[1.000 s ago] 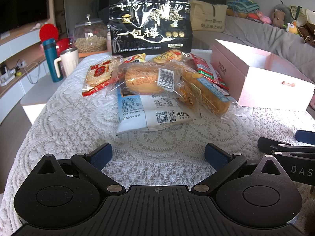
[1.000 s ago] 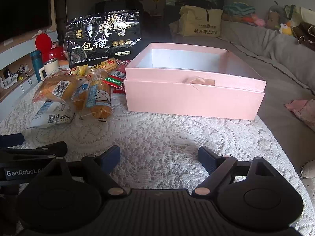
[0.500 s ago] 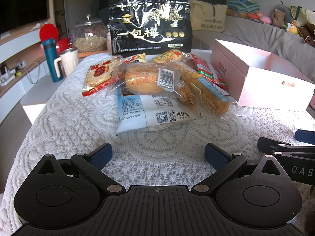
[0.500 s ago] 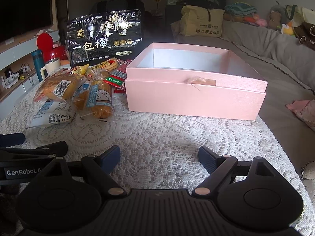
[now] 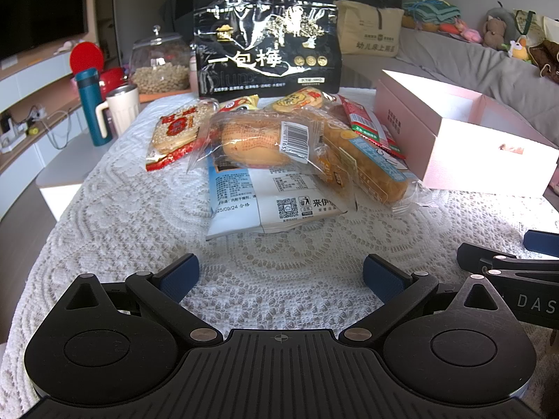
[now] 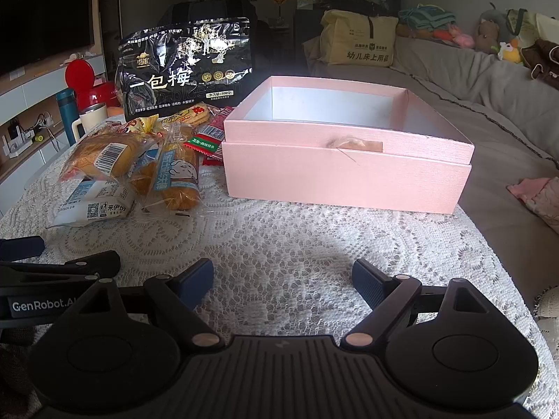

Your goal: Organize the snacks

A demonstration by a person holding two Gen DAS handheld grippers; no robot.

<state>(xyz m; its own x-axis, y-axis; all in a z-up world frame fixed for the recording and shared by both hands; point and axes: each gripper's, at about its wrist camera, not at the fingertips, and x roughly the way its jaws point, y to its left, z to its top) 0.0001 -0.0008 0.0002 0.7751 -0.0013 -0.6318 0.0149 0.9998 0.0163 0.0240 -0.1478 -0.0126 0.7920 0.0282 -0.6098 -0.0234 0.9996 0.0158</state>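
A pile of snack packs lies on the lace-covered table: a bread roll in clear wrap (image 5: 258, 139), a white-and-blue packet (image 5: 272, 202) under it, a long cake bar (image 5: 367, 164), a red rice-cracker pack (image 5: 174, 129) and a tall black plum bag (image 5: 265, 49) standing behind. An open, empty pink box (image 6: 346, 174) stands to the right of the pile (image 6: 139, 164). My left gripper (image 5: 281, 276) is open and empty, short of the pile. My right gripper (image 6: 283, 277) is open and empty, in front of the box.
A teal bottle (image 5: 89, 104), a white mug (image 5: 120, 111), a red pot (image 5: 108, 76) and a glass jar of nuts (image 5: 159, 66) stand at the far left. A grey sofa (image 6: 471, 80) with bags and toys runs along the right. The table edge drops off on the left.
The right gripper has shifted slightly, lifting its view a little. The left gripper and all the snacks have stayed still.
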